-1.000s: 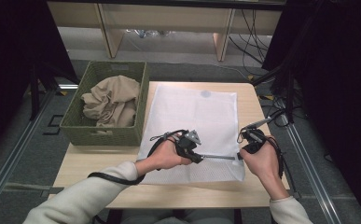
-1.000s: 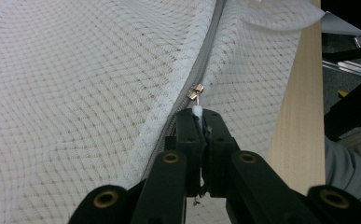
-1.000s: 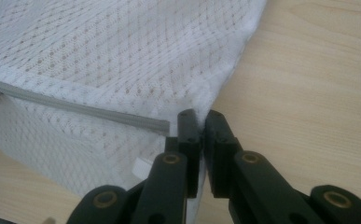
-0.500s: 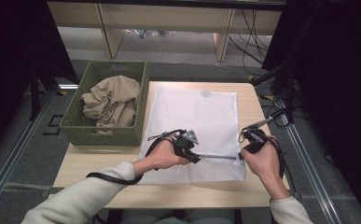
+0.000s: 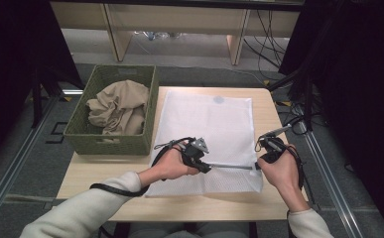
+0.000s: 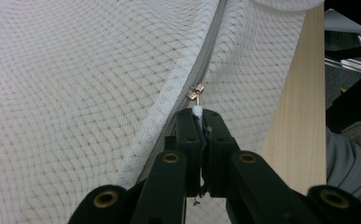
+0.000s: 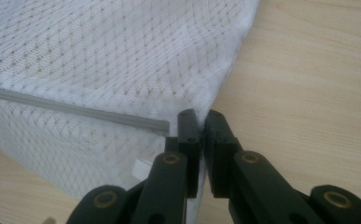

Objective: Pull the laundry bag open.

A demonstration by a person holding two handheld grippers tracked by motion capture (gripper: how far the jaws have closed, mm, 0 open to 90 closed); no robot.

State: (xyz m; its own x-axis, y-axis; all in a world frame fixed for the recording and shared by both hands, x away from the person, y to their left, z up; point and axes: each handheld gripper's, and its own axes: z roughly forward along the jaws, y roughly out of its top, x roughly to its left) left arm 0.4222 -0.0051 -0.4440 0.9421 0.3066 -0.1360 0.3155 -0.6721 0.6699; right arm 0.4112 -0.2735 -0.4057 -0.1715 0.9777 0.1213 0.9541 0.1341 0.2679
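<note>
Pale wooden tabletop (image 5: 105, 173) carries a white mesh zippered laundry bag (image 5: 209, 124); its grey zipper (image 5: 231, 166) runs crosswise between the left claw (image 6: 200, 116), clamped on the white zipper pull (image 6: 197, 111), and the right claw (image 7: 197, 119), pinching the bag's corner.

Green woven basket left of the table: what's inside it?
The green woven basket holds a crumpled beige cloth, piled against its right wall. Anything beneath the cloth is covered.

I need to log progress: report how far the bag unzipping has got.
Done: both grips are set. The left gripper is shut on the zipper pull; the right gripper pinches the mesh bag at its corner. In hand: opening the zipper, apparently partway along. Left: the beige cloth remains in the green basket.
</note>
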